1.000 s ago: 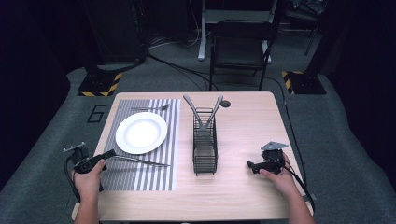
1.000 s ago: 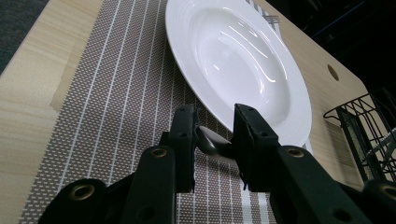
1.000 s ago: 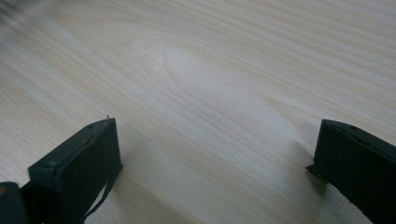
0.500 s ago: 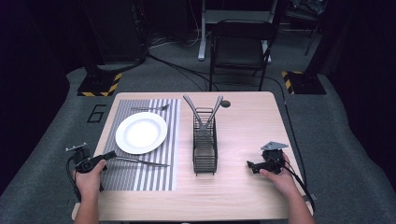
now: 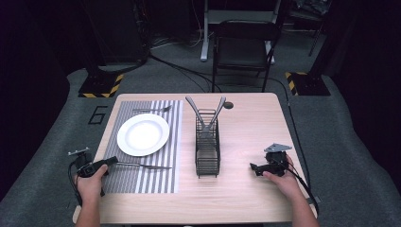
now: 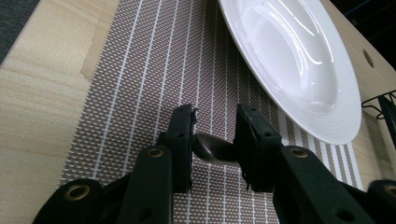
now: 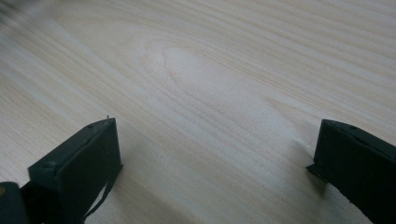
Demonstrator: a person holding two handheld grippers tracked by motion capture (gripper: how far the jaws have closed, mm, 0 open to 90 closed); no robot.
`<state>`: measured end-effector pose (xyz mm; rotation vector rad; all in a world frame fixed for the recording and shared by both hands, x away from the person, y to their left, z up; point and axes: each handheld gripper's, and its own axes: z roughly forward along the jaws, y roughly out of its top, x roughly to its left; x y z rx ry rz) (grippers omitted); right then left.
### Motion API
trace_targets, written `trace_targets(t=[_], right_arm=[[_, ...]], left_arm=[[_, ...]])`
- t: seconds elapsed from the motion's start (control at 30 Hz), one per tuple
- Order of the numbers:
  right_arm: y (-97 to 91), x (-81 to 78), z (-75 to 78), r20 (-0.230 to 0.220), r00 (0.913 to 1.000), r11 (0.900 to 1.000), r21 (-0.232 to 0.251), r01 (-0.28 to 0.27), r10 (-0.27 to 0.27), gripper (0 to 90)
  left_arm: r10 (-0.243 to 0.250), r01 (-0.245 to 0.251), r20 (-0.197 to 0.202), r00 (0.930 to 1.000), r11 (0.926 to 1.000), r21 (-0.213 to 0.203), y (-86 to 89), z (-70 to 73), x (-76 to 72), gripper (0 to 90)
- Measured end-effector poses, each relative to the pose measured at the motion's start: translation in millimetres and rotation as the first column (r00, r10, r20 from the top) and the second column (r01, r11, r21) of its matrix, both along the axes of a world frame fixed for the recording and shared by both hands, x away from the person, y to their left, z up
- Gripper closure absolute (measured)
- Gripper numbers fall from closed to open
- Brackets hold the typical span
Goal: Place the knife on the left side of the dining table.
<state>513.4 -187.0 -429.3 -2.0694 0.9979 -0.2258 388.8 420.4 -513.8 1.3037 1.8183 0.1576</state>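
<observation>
A knife (image 5: 142,165) was held by its handle end in the left gripper (image 6: 215,140), lying flat on the striped placemat (image 5: 156,184) just beside the white plate (image 5: 143,134), seemingly as part of a place setting. The right gripper (image 5: 255,169) was rested wide and empty on the bench (image 5: 246,198), near the wire caddy (image 5: 207,151), probably idle.

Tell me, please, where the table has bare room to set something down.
The bare wood between the wire caddy and the right gripper, and the far right corner, are free. The striped placemat is crowded: plate, fork, and the knife in the left gripper.
</observation>
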Motion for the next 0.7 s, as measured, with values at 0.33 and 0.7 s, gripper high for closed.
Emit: trace_targets(t=[0.33,0.7], right_arm=[[-0.2,0.1,0.0,0.0,1.0,1.0,0.003,0.002,-0.002,0.0],[0.0,0.0,0.0,0.0,1.0,1.0,0.0,-0.001,0.001,0.0]], left_arm=[[-0.003,0.004,-0.026,0.9997,0.9997,0.024,0.9,-5.4,2.8,66.8],[0.006,-0.006,-0.022,0.9997,0.9996,0.027,3.5,-6.1,1.9,67.0]])
